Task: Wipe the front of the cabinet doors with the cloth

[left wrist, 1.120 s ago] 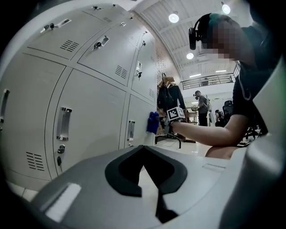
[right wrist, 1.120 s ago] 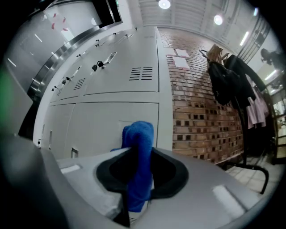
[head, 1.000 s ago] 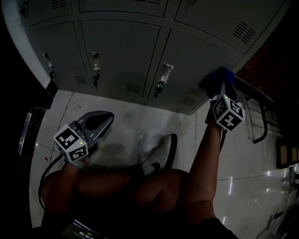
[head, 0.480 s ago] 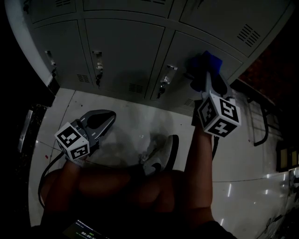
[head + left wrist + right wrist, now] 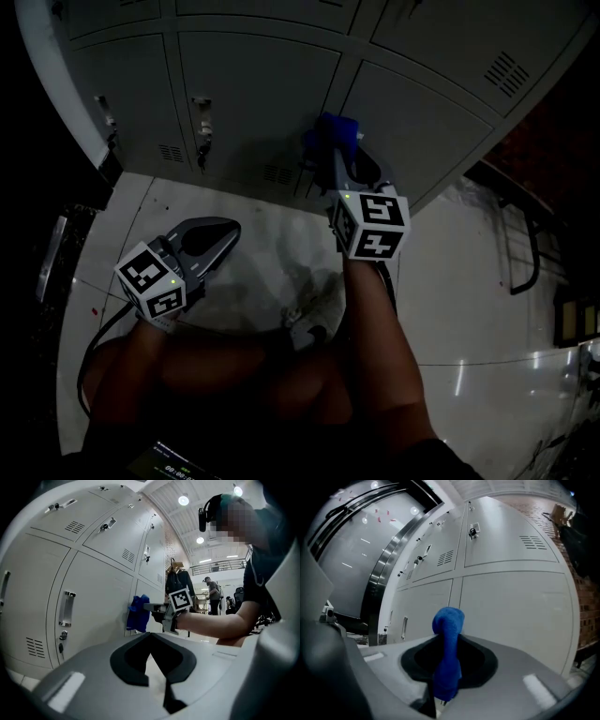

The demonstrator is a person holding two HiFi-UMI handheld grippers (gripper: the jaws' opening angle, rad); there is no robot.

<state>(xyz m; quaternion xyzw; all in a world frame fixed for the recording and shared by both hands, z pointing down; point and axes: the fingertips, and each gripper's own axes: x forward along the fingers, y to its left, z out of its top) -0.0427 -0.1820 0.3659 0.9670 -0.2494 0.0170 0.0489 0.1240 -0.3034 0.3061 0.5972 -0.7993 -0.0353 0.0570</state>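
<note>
The blue cloth (image 5: 337, 131) is at the front of the grey cabinet doors (image 5: 253, 94), in the lower row that we see from the head view, near the vertical seam between the middle door and the door at its right. In the left gripper view its folded end lies against the door surface. The right gripper (image 5: 339, 157) pinches this cloth: in the right gripper view the jaws are closed on the lower part of the cloth, and the rest of it stands up out of them as a thick roll with a rounded top. The marker cube (image 5: 372, 223) of this gripper faces up toward the head camera, and the person's right forearm (image 5: 380, 328) reaches from it down to the bottom of the frame. On the middle door, left of the cloth, there is a handle with a lock (image 5: 202, 127), and lower a small group of vent slots (image 5: 277, 173). The left gripper (image 5: 214, 236) is well apart from the cloth, low over the white floor (image 5: 272, 248) in front of the cabinet. Its jaws are pressed together and we see nothing between them.
</note>
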